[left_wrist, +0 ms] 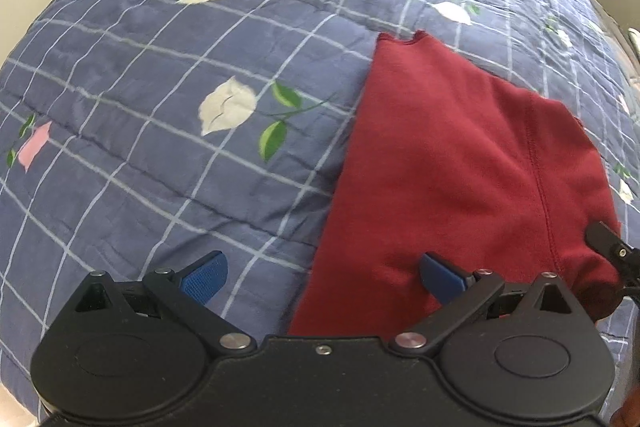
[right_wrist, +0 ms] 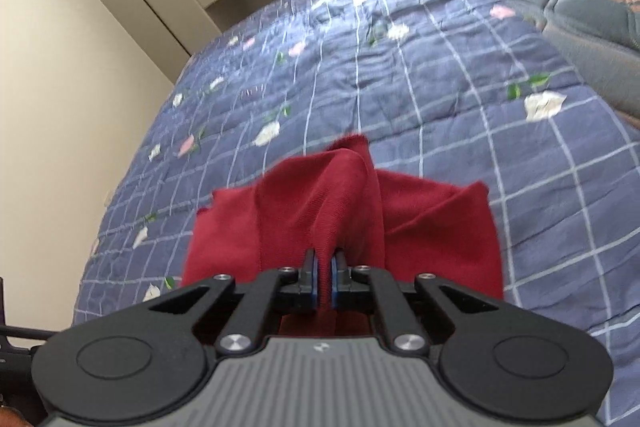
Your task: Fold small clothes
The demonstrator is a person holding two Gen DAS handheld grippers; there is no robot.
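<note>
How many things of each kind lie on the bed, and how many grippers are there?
Red garment: 1
Blue checked floral quilt: 1
Grey quilted blanket: 1
Grippers: 2, left gripper open, right gripper shut on the garment
Total: 5

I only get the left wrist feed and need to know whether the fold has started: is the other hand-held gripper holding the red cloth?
Observer: Yes. The right hand-held gripper is shut on a pinched ridge of the red garment.
Operator: Is the cloth lifted?
Observer: The pinched fold rises toward the blue pads, while the rest spreads on the blue checked quilt.
Operator: Anything else on the bed?
Observer: A grey quilted blanket lies at the far right, apart from the garment.
</note>
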